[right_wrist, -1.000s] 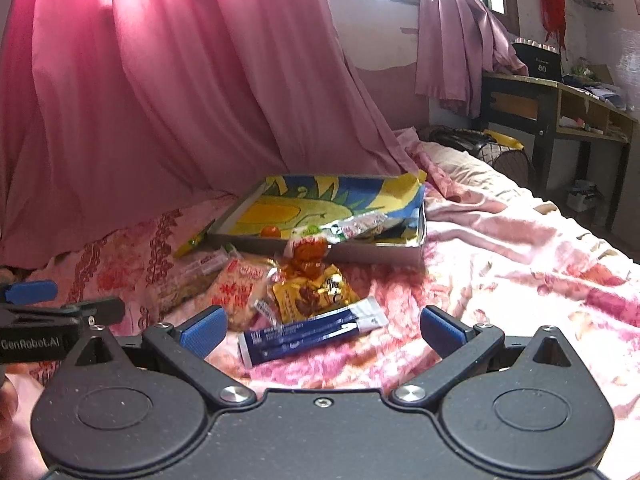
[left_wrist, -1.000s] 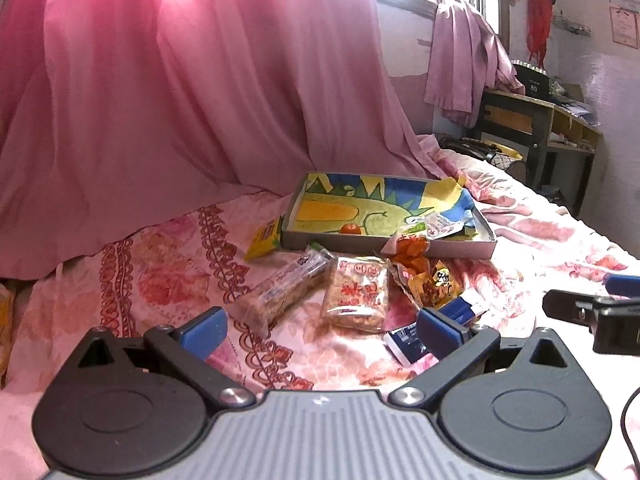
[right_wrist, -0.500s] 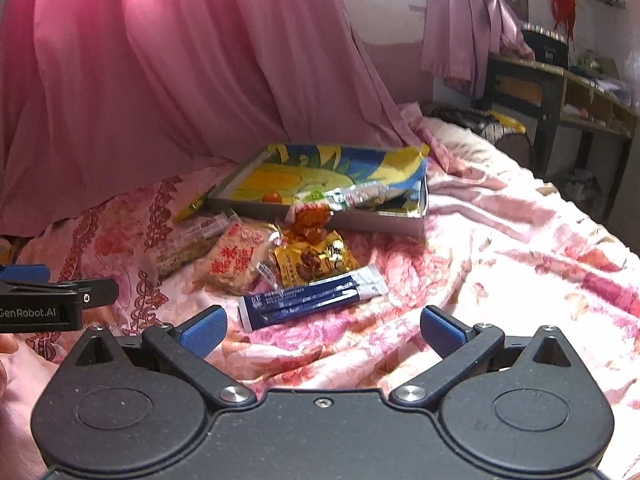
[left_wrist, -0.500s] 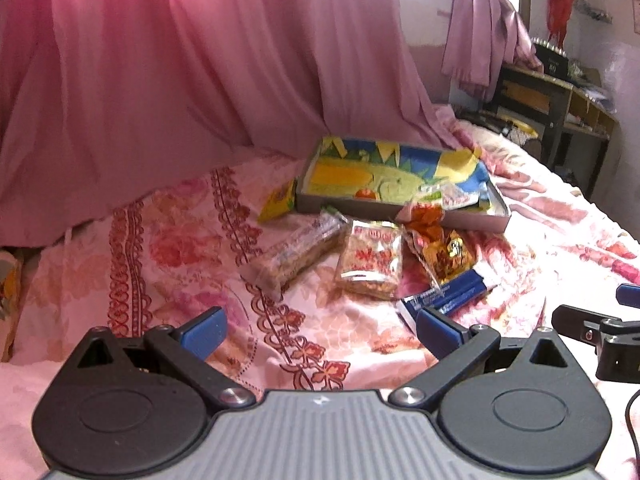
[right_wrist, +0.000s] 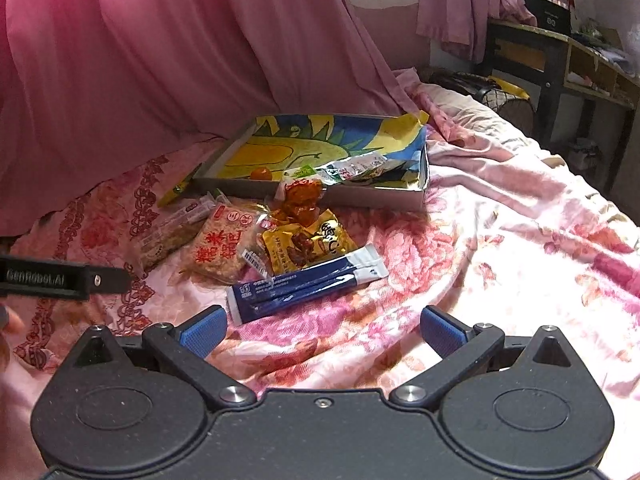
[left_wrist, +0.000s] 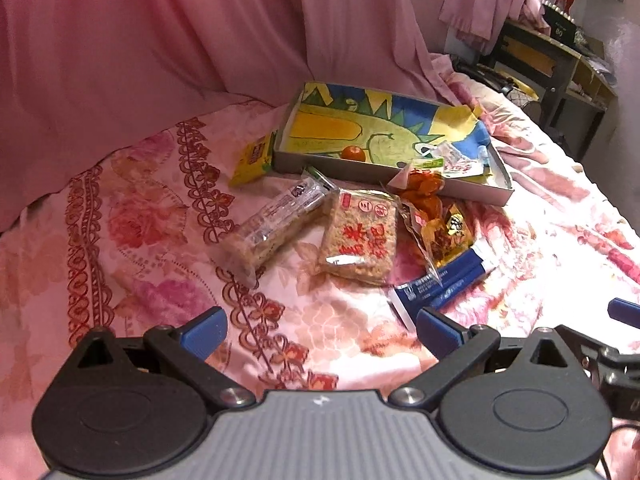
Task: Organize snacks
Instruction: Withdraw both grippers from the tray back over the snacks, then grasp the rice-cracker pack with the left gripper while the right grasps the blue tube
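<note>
Pink floral bedding (right_wrist: 500, 240) carried the snacks: a blue sachet (right_wrist: 304, 286) nearest, a yellow packet (right_wrist: 308, 246) and a rice-cracker pack (left_wrist: 358, 238) beyond it, all lying near a shallow box (left_wrist: 400, 172) at the far side. Left gripper (left_wrist: 318, 326) and right gripper (right_wrist: 320, 326) hung with jaws spread wide, holding nothing.

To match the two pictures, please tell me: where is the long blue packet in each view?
Left wrist view: the blue packet lies lower right, just above the right fingertip.
Right wrist view: it lies centre, slightly left, nearest of the snacks.
Shared landmark: the yellow snack pouch lies partly over its far edge.
</note>
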`<state>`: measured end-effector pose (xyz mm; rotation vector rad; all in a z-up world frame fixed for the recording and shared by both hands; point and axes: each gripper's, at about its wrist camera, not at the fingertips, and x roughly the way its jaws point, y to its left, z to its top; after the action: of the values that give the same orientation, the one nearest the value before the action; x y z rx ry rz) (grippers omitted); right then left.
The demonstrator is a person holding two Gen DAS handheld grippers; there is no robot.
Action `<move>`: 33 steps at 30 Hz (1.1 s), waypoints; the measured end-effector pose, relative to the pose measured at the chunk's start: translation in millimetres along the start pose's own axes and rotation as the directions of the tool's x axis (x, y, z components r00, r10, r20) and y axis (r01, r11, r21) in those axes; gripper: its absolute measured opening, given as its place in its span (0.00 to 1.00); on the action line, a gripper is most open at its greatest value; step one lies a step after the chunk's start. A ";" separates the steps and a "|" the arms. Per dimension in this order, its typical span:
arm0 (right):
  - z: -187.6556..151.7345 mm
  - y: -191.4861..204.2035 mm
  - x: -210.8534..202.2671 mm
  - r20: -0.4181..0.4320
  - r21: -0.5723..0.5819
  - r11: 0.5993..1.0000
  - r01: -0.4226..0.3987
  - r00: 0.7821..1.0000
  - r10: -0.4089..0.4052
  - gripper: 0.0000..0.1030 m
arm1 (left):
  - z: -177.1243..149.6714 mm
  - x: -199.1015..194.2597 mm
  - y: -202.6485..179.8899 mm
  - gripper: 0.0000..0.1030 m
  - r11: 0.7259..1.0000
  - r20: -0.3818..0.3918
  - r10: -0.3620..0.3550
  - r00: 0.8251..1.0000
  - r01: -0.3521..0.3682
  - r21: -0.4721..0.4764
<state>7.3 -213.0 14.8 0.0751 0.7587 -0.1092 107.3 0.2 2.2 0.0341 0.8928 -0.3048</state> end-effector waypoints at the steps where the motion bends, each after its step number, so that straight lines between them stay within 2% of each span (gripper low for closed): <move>1: 1.9 0.4 3.4 -0.003 -0.006 1.000 0.006 1.000 -0.006 0.99 | 4.3 6.5 0.2 1.00 1.000 -0.002 0.001 1.000 -0.001 0.014; 4: 7.9 0.5 17.5 -0.027 -0.010 1.000 0.015 1.000 -0.016 0.99 | 13.8 25.7 -0.4 1.00 0.998 -0.018 0.016 1.000 -0.015 0.065; 9: 16.1 -1.2 47.7 -0.095 0.015 1.000 0.014 0.995 -0.012 0.99 | 26.2 53.8 -0.8 1.00 0.991 -0.048 -0.065 0.997 0.070 0.115; 14: 30.0 -6.2 85.0 -0.167 0.103 0.993 -0.054 0.983 0.071 0.99 | 39.5 78.4 -3.5 1.00 0.981 -0.031 -0.078 0.996 0.082 0.173; 17: 37.1 -11.6 107.4 -0.205 0.187 0.980 -0.061 0.974 0.100 0.99 | 48.9 98.3 -2.1 0.99 0.982 -0.046 -0.079 0.996 0.086 0.166; 20: 38.0 -21.6 130.7 -0.246 0.291 0.956 -0.049 0.961 0.124 0.99 | 54.5 116.9 1.0 0.99 0.984 -0.073 -0.103 0.992 0.113 0.135; 24: 33.0 -40.3 157.8 -0.301 0.466 0.885 -0.003 0.940 0.161 0.99 | 56.5 133.6 -3.1 0.99 0.982 -0.067 -0.081 0.994 0.091 0.165; 26: 32.0 -46.6 166.4 -0.311 0.519 0.855 0.020 0.936 0.166 0.99 | 56.3 136.9 -11.0 0.99 0.972 -0.048 -0.064 0.997 0.073 0.222; 28: 33.1 -47.9 172.1 -0.310 0.537 0.843 0.034 0.937 0.159 0.99 | 54.5 139.8 -19.9 0.99 0.961 -0.038 -0.045 0.998 0.054 0.271; 33: 39.2 -39.5 179.3 -0.313 0.506 0.859 0.073 0.944 0.105 0.98 | 45.1 140.6 -42.3 0.97 0.918 -0.008 -0.035 0.999 0.035 0.396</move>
<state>158.3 -269.2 -81.6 0.6251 1.0521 -0.2880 212.6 -82.0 -73.7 0.3946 0.8206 -0.5168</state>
